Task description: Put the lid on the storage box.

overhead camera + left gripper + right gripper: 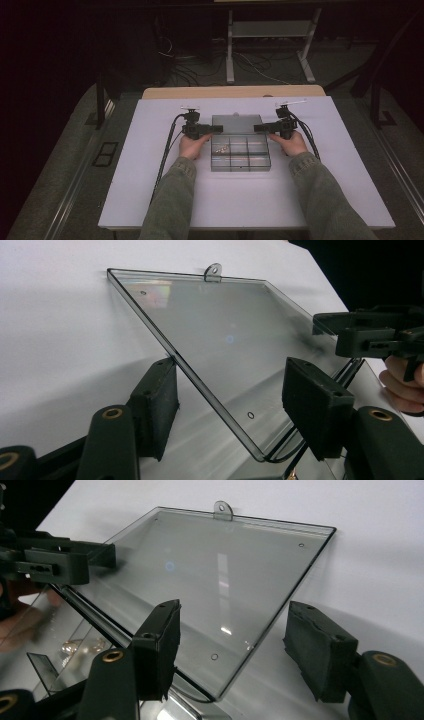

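A clear plastic compartment box (240, 155) sits mid-table with its lid (236, 121) swung open toward the far side. Small shiny parts (220, 148) lie in a left compartment. My left gripper (219, 129) reaches in from the left at the hinge line and is open. The lid's (215, 325) side edge runs between its pads (155, 407). My right gripper (256, 128) mirrors it from the right, also open, straddling the lid's (225, 575) other side edge. The shiny parts (82, 647) show through the box wall. The opposite gripper (370, 332) (60, 562) shows in each gripper view.
The box rests on a white board (150, 190) on the table. A small hanging tab (214, 272) sticks out from the lid's far edge. Cables (167, 150) trail from both grippers toward the table sides. A white frame (270, 30) stands on the floor beyond.
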A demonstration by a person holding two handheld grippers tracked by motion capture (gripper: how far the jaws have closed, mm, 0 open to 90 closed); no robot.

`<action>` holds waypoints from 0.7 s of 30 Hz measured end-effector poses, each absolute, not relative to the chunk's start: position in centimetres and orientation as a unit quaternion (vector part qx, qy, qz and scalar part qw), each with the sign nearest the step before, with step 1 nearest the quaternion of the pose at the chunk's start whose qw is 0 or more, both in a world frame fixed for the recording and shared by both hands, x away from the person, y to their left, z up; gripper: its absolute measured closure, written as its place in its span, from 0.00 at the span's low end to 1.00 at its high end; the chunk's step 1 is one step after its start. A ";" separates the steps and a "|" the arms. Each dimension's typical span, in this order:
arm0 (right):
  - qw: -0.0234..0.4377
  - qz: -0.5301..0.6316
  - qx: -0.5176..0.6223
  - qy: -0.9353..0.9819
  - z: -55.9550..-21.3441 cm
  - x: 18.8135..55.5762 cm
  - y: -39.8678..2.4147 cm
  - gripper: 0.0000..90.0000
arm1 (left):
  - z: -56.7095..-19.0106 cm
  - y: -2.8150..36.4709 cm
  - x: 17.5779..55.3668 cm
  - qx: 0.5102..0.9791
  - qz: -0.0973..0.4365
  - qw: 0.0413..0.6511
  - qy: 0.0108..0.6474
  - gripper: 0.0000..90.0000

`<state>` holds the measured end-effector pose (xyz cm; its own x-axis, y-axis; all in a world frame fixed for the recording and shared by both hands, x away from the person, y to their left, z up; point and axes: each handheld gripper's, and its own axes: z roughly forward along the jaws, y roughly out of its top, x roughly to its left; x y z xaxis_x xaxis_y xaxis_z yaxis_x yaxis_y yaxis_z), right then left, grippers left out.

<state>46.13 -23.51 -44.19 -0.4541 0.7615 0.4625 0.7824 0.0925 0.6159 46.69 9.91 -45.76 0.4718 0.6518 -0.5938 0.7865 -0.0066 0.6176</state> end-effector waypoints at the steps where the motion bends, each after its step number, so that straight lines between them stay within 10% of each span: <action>1: 0.010 -0.425 -0.525 -0.737 -44.2 46.1 -23.4 0.43 | -45.7 9.9 46.7 0.703 -0.071 0.488 0.513 0.44; 21: 0.009 -0.439 -0.521 -0.732 -43.6 45.8 -22.8 0.50 | -44.4 10.4 46.1 0.695 -0.026 0.513 0.502 0.69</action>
<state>45.76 -22.80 -43.61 -0.4575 0.7546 0.4704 0.7700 0.0716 0.6340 46.11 10.38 -44.43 0.4945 0.6721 -0.5512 0.7246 0.0315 0.6884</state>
